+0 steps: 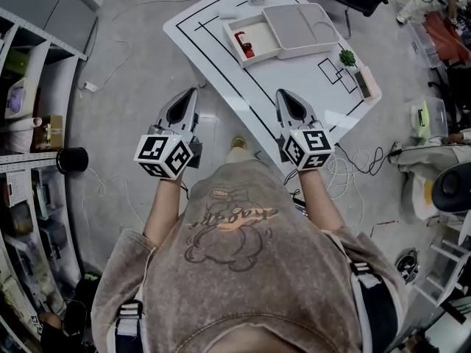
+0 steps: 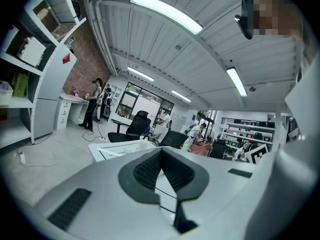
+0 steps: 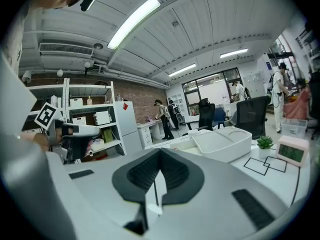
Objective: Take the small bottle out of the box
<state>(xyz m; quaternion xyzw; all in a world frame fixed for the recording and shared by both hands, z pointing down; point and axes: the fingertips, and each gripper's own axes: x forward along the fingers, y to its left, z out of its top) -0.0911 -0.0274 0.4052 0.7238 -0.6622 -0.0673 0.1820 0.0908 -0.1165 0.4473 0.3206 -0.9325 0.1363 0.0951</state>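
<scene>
**Head view.**
- White table with black line markings [image 1: 221, 87]: it stands at an angle, and its near edge runs between the two grippers.
- Open white rectangular box [image 1: 257, 26]: it sits towards the far side of the table. A shallow white lid [image 1: 298, 28] touches its right side.
- Small red bottle [image 1: 248, 48]: it is inside the box, at the left end.
- Left gripper [image 1: 193, 93]: it is over the bare grey floor [image 1: 125, 87], just off the table's edge, with open room to its left.
- Right gripper [image 1: 282, 94]: it is over the table's near margin, well apart from the box.

**Left gripper view.**
- Left gripper [image 2: 161, 151]: the jaws are together and nothing is between them. The table's corner [image 2: 112, 149] is ahead.

**Right gripper view.**
- Right gripper [image 3: 160, 151]: the jaws are together and empty.
- The lid [image 3: 222, 143] is ahead to the right, with a small green potted plant [image 3: 264, 143] beyond it. The bottle cannot be seen here.
</scene>
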